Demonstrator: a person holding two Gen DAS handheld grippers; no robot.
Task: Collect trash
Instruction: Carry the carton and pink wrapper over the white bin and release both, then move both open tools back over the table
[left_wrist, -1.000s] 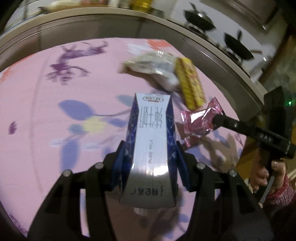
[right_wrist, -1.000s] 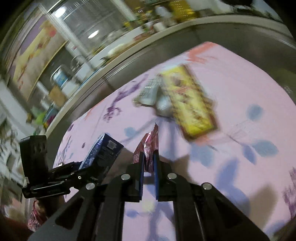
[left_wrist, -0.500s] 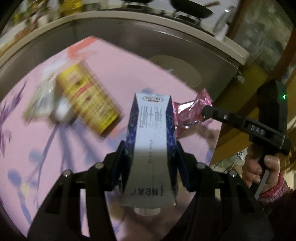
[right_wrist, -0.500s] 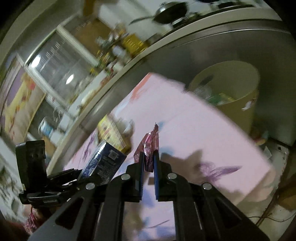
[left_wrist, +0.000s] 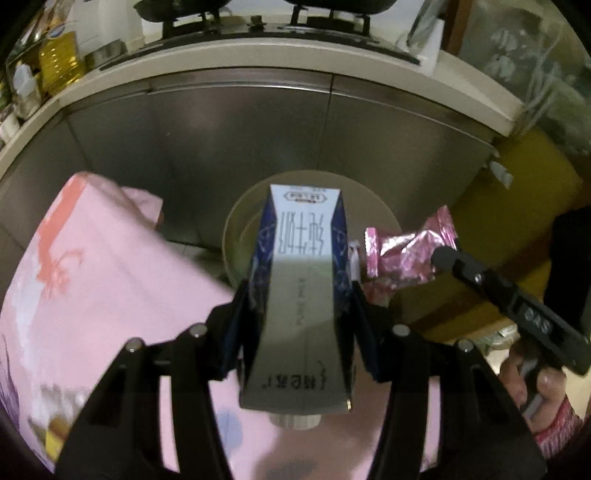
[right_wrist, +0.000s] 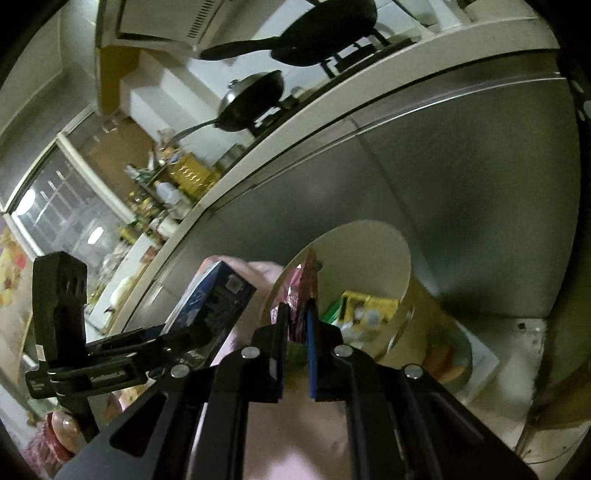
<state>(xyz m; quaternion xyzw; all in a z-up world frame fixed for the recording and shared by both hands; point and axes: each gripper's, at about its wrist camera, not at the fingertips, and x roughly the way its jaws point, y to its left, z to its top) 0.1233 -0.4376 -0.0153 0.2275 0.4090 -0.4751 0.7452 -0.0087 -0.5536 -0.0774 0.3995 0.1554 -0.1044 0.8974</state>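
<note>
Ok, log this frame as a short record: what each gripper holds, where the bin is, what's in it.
left gripper: shut on blue-and-white milk carton
right gripper: shut on pink foil wrapper
bin: round beige trash bin, beyond both grippers, by the steel cabinet front
bin contents: yellow and green packaging
table: pink floral cloth, lower left

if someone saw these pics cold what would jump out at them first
Front and centre in the left wrist view, the blue and white milk carton is clamped in the left claw, held in front of the round beige bin by the steel cabinet. Just to its right, the right claw pinches a shiny pink wrapper. In the right wrist view, the bin already holds yellow and green packaging.
</note>
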